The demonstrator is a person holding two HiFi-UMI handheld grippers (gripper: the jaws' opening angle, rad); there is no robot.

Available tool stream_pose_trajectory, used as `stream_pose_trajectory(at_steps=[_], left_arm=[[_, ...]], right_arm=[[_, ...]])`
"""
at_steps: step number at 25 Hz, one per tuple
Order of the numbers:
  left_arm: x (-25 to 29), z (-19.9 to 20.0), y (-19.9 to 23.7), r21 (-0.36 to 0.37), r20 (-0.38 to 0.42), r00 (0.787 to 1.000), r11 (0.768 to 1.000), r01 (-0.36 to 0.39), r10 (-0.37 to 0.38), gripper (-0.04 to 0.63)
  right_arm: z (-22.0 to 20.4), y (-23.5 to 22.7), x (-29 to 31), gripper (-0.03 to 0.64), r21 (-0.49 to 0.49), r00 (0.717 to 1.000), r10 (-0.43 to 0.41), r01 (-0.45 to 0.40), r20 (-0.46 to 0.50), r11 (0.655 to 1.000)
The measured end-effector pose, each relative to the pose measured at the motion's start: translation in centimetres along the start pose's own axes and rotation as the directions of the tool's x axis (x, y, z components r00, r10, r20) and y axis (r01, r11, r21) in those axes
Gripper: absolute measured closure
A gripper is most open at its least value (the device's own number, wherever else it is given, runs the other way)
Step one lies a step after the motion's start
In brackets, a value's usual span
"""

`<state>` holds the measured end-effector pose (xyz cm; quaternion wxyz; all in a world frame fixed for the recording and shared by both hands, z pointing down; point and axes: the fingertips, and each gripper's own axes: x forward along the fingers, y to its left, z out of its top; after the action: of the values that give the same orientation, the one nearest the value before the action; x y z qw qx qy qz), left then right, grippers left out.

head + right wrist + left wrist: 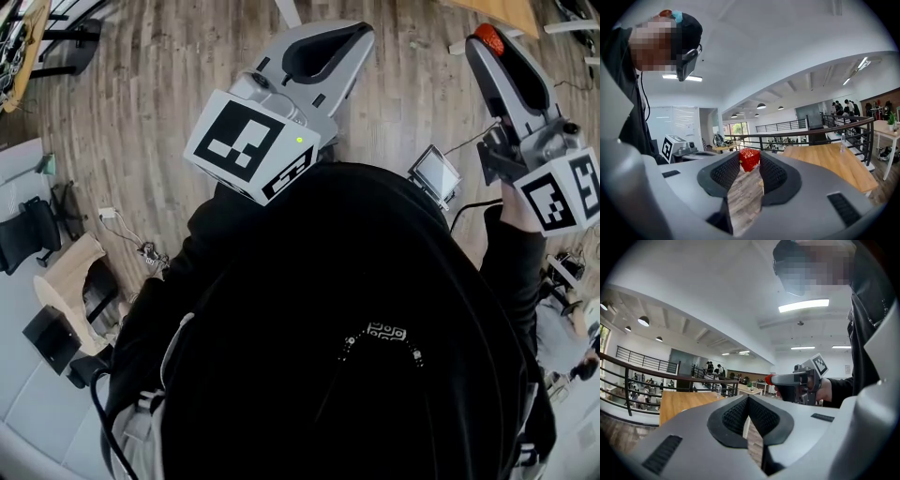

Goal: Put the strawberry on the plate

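Strawberry (749, 158) sits pinched at the very tips of the right gripper (750, 166), red, off the ground, wood-plank floor (141, 94) far below it; jaws are part-way apart, pads pressing on the berry from both sides; in the head view it shows at the upper right, at the gripper's front end; left gripper (748, 397) has jaws closed together at the tips, nothing between them, held level at the head view's upper middle, well apart from the right one; person's dark top (328, 309) fills the lower head view; wooden table (825, 159) and black railing (797, 136) lie beyond the right gripper.
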<state>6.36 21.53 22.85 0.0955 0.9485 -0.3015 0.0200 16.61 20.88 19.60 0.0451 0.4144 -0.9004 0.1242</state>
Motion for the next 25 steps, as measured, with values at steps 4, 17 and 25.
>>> stream_pose_trajectory(at_steps=[4,17,25], left_arm=[[0.4,1.1,2.7,0.017,-0.002,1.0,1.0,0.018,-0.018,0.597],[0.3,0.6,10.7,0.061,-0.024,0.999,0.997,0.045,-0.043,0.597],[-2.2,0.7,15.7,0.025,-0.008,1.0,1.0,-0.002,0.002,0.597]], right_arm=[[1.5,0.1,2.9,0.475,0.006,1.0,0.018,-0.018,0.02,1.0],[2.0,0.7,11.6,0.474,-0.014,0.999,0.029,-0.029,-0.019,0.999],[2.4,2.6,17.0,0.476,-0.014,0.996,0.071,-0.072,-0.057,0.997]])
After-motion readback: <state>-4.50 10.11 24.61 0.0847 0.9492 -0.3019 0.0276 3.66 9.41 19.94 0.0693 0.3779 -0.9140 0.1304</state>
